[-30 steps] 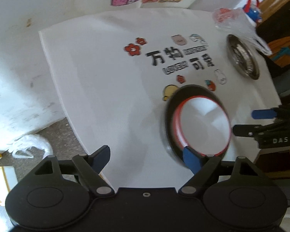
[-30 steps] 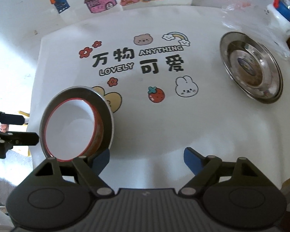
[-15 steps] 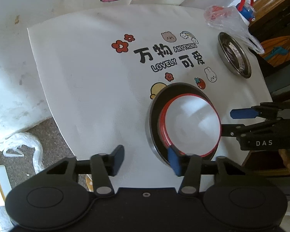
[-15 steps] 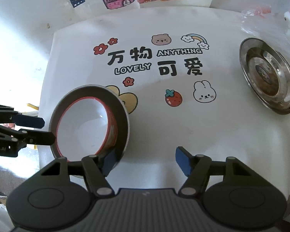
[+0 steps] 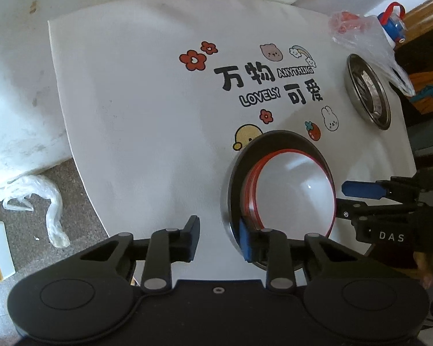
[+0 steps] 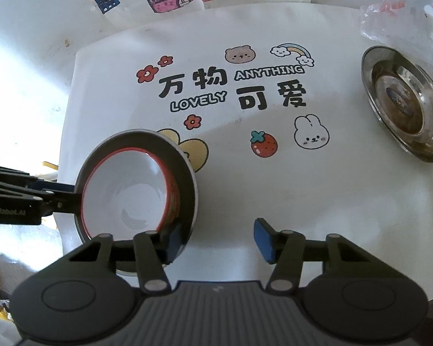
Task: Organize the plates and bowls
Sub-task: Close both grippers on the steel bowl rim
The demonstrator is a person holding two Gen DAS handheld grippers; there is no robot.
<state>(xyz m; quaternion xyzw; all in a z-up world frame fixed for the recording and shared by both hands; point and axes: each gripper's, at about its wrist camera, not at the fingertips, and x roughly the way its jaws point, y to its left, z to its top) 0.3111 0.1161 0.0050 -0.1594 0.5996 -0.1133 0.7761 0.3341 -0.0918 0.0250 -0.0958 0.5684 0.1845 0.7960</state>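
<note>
A white worktop (image 6: 317, 201) printed with cartoon animals carries a grey plate (image 6: 184, 173) near its front-left edge, a steel plate (image 6: 404, 103) far right, crumpled plastic bag (image 5: 360, 33) behind

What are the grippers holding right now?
Nothing is held. The left gripper and right gripper are both open beside the red-rimmed bowl on its metal plate.

Bright, soft daylight, faint shadows on the white mat (image 6: 274, 187), strong fisheye bending at edges.
</note>
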